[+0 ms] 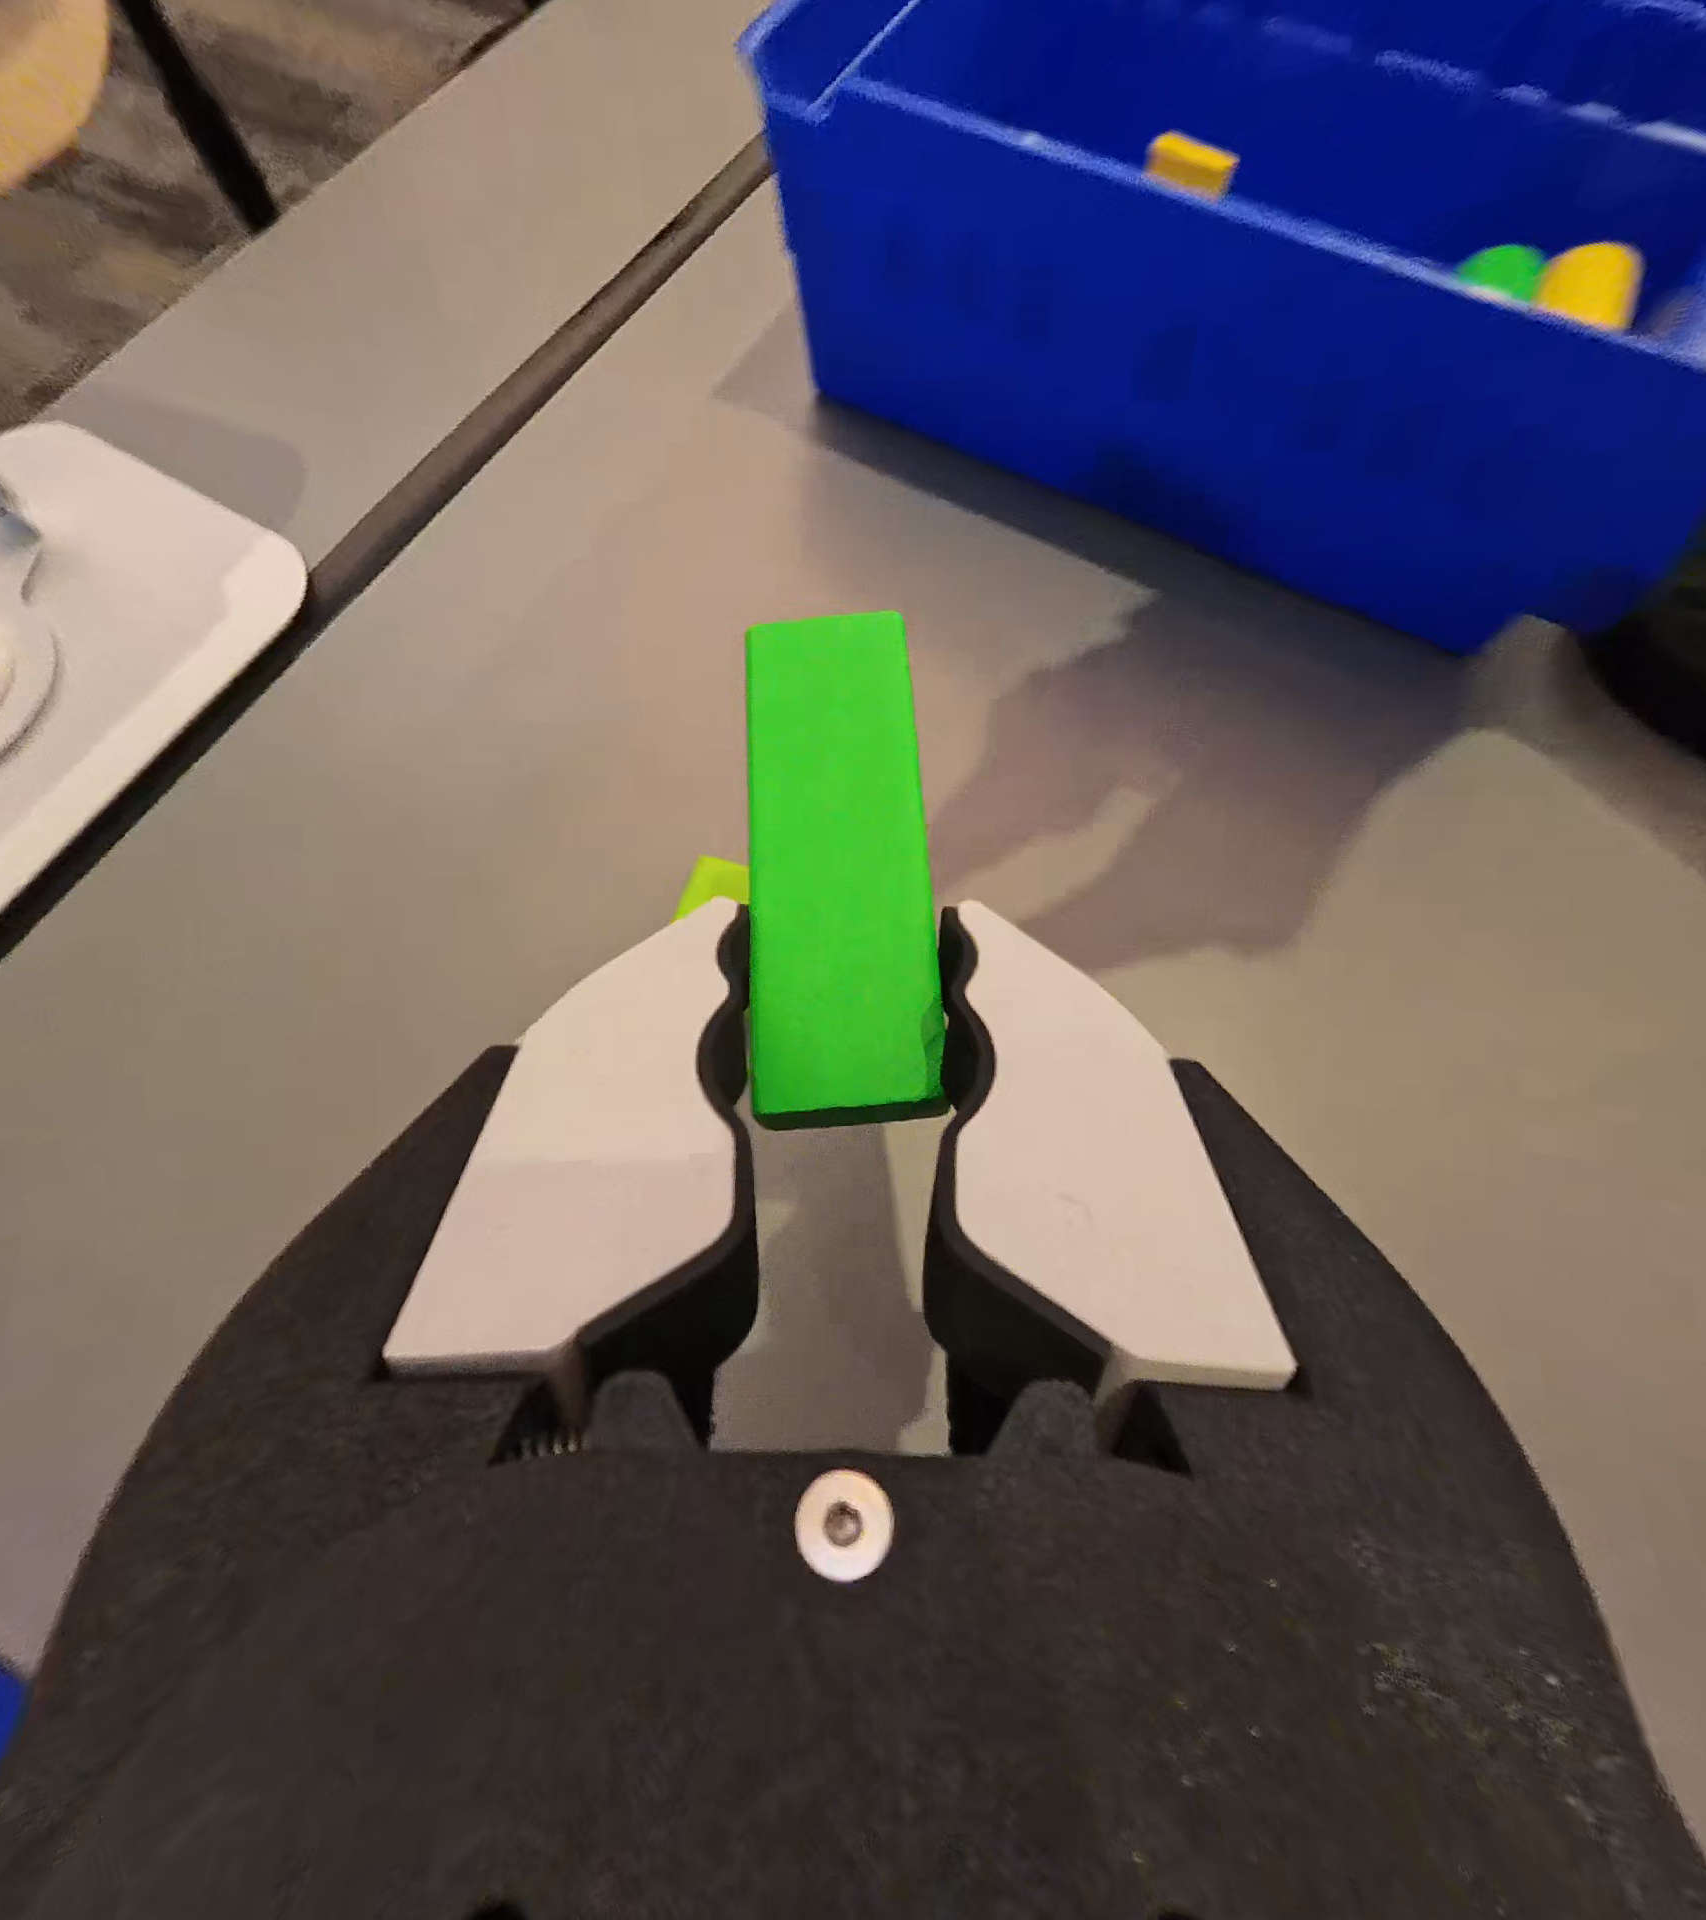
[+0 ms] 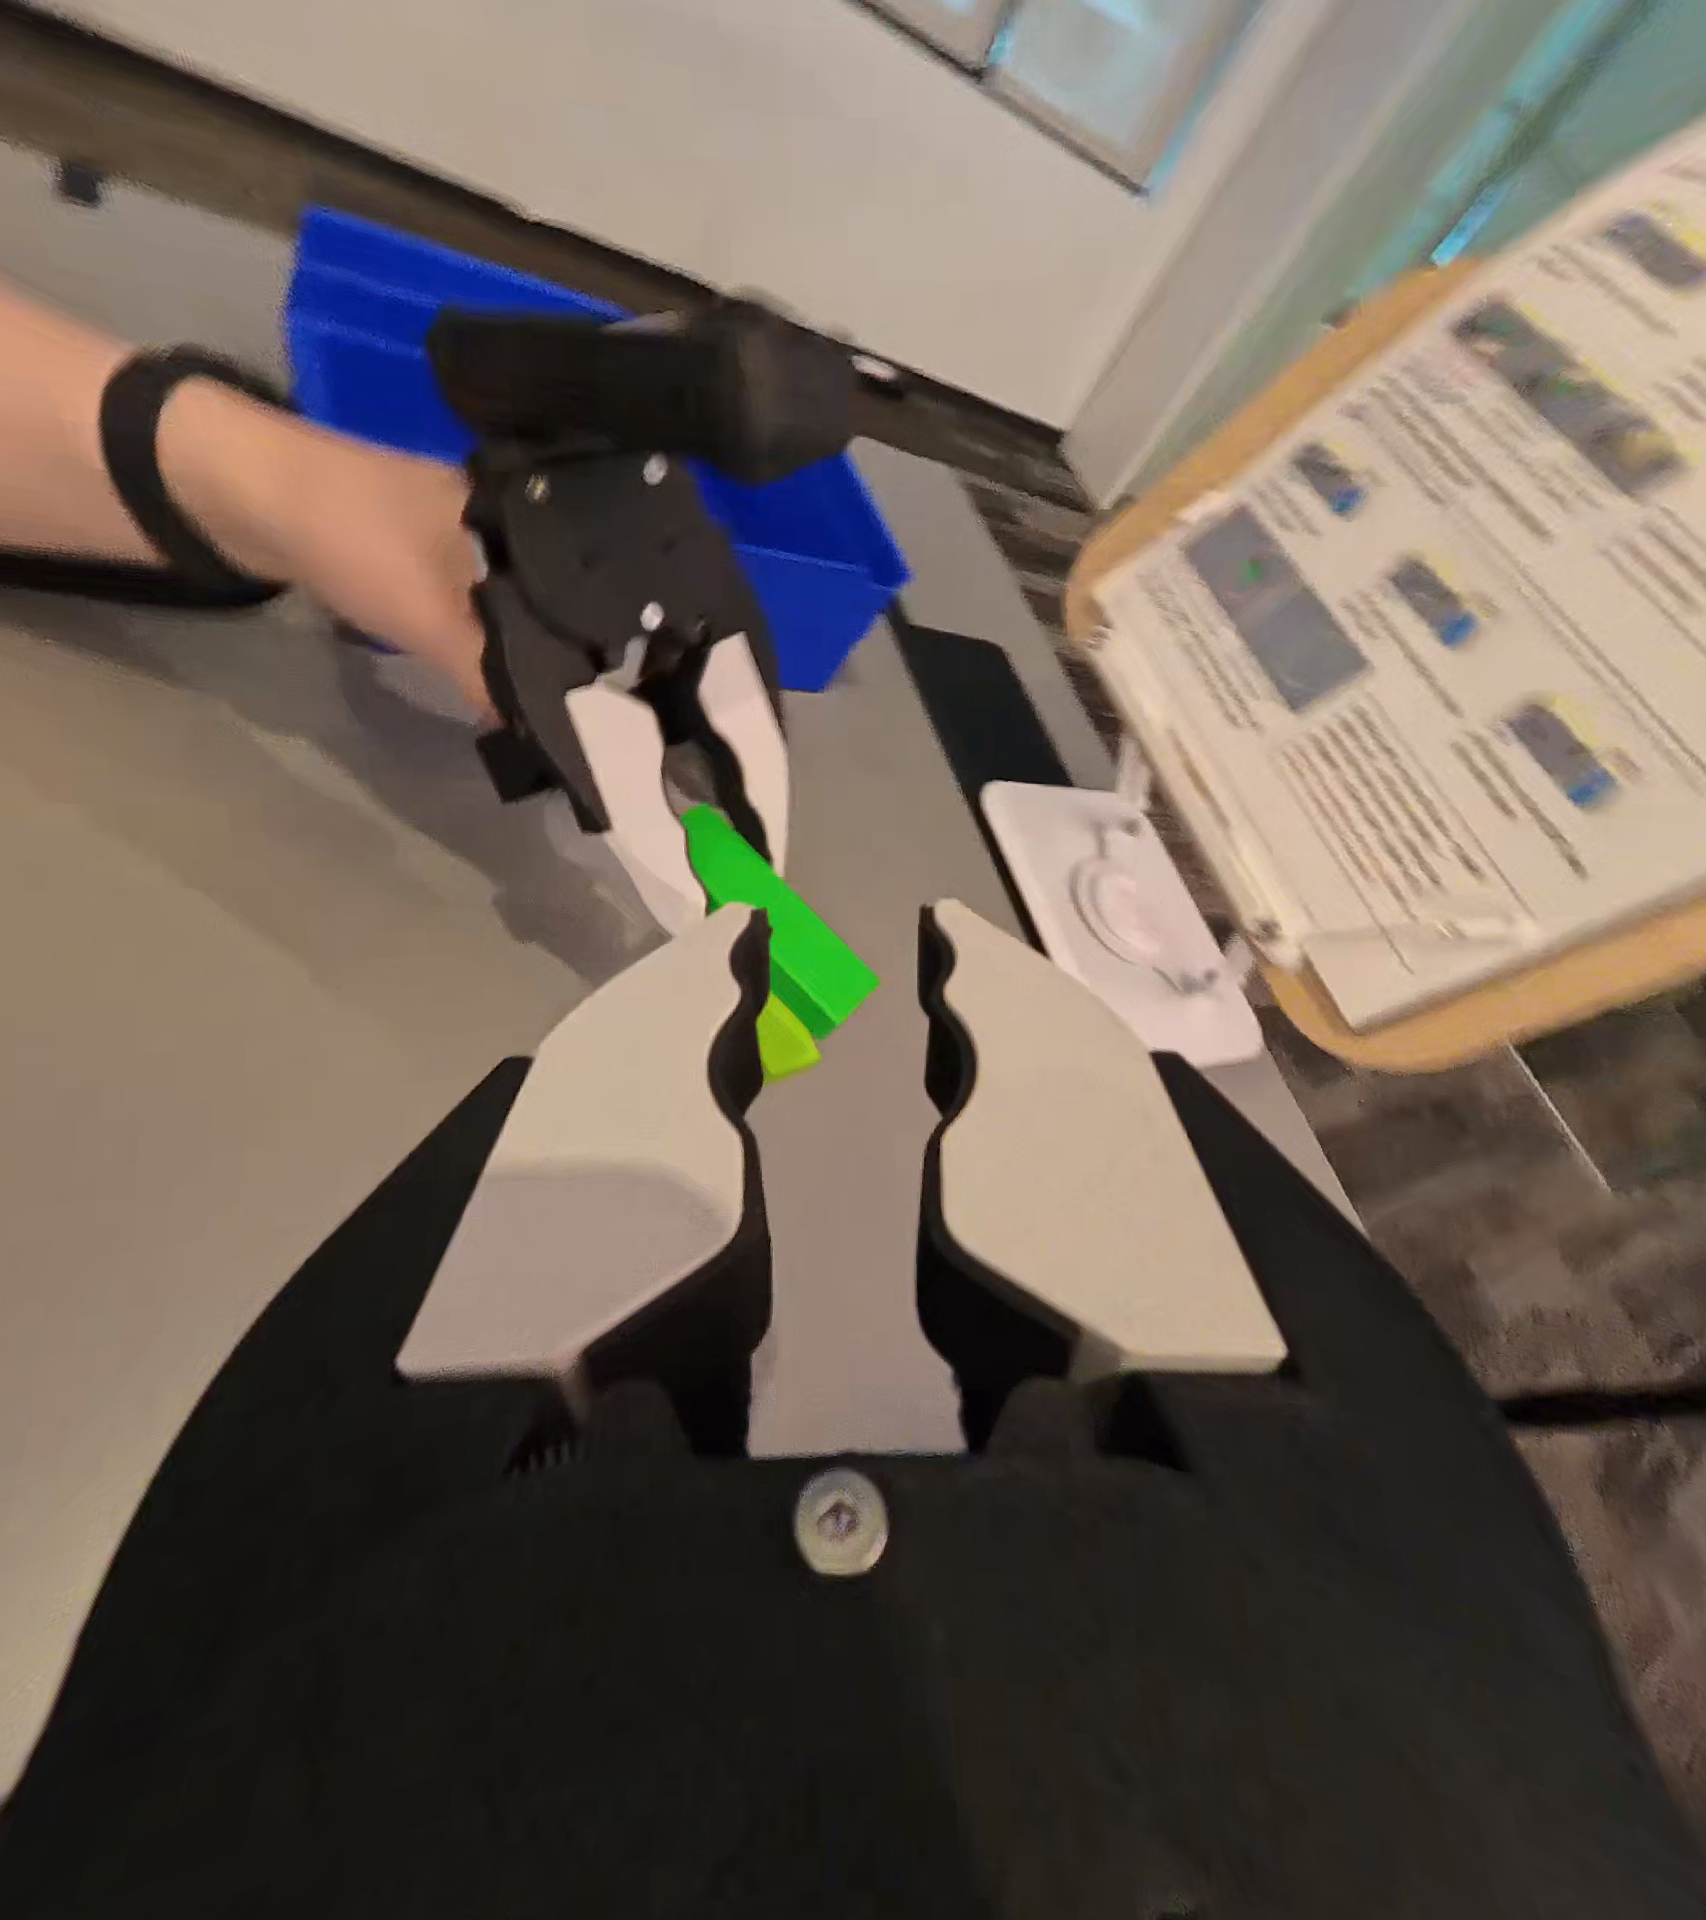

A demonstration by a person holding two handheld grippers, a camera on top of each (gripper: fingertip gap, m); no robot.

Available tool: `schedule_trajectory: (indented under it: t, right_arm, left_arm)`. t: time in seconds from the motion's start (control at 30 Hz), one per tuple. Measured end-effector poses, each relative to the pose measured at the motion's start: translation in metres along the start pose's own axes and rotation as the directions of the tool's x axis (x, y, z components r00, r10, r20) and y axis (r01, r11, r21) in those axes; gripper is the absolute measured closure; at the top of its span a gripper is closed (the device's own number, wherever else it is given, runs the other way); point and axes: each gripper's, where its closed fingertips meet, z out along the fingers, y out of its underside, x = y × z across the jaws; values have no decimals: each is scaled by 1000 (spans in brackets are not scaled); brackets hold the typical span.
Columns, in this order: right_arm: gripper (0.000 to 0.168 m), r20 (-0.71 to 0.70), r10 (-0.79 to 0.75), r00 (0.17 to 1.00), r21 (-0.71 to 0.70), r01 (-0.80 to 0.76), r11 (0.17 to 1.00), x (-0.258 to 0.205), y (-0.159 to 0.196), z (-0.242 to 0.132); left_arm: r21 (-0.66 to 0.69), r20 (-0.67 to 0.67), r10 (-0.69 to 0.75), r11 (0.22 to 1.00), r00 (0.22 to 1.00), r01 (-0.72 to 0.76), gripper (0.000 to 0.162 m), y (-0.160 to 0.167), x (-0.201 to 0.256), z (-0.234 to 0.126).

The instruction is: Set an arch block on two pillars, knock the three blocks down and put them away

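Gripping green block (image 1: 833, 873) firmly, left gripper (image 1: 844, 914) should carry level toward blue bin (image 1: 1244, 395); right gripper (image 2: 838, 925) apart, empty.

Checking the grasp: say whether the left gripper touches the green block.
Touching. In the left wrist view, both fingers of the left gripper press the green block's sides.
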Motion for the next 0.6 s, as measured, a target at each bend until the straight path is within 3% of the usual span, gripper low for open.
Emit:
schedule_trajectory:
  t: [0.23, 0.43, 0.53, 0.6]
  right_arm:
    - [128, 207, -129, 970, -83, 149, 985, -56, 0, 59]
    - [131, 348, -59, 936, -90, 96, 991, -82, 3, 67]
    - [133, 366, -33, 930, -115, 80, 990, -83, 5, 63]
    - [133, 339, -32, 940, -123, 78, 989, -76, 5, 54]
  left_arm:
    - [46, -102, 206, 978, 973, -203, 128, -16, 39, -67]
    - [67, -154, 376, 927, 914, -370, 128, -11, 65, -82]
    - [87, -136, 380, 925, 915, -371, 128, -16, 66, -83]
    - [145, -69, 334, 936, 940, -321, 106, -30, 57, -86]
